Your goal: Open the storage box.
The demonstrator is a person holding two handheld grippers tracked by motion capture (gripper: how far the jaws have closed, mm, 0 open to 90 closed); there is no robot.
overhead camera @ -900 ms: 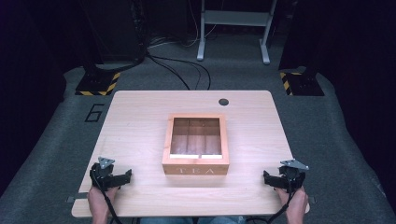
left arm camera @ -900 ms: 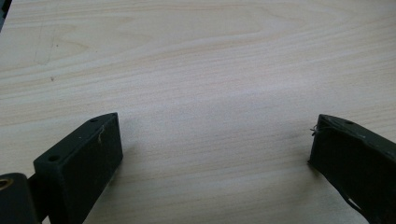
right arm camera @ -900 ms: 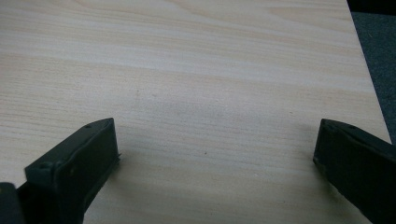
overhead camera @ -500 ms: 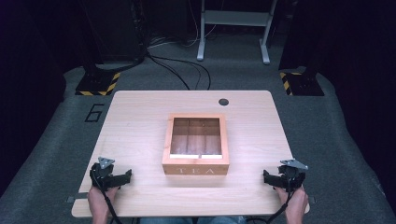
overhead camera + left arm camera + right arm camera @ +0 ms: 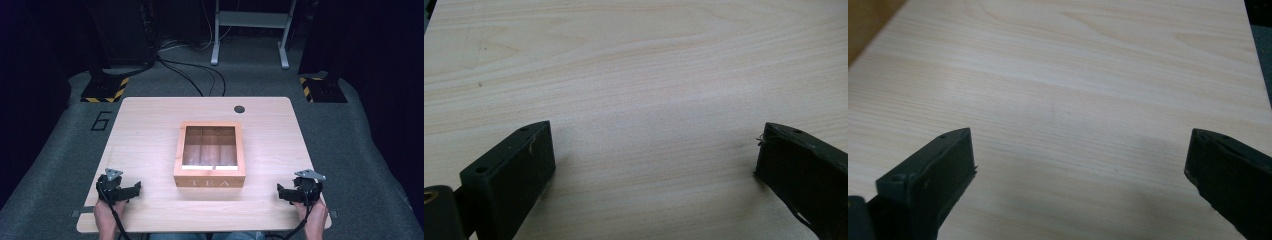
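A wooden tea box [image 5: 210, 155] marked TEA sits at the middle of the light wooden table [image 5: 150, 130], its inner compartments visible from above. My left gripper [image 5: 122, 189] rests near the front left of the table, held by a hand. Its jaws stand wide apart over bare wood, with one pad [image 5: 519, 170] at the left and nothing between. My right gripper [image 5: 290, 192] rests near the front right, open too, its pads [image 5: 938, 175] far apart over bare tabletop. A corner of the box [image 5: 863, 20] shows at the upper left of the right gripper view.
A dark round cable hole [image 5: 239, 109] lies near the table's far edge. Beyond the table are grey carpet, cables, a metal stand [image 5: 250, 30] and yellow-black striped bases [image 5: 105, 90]. A figure 6 [image 5: 101, 121] is marked on the floor at left.
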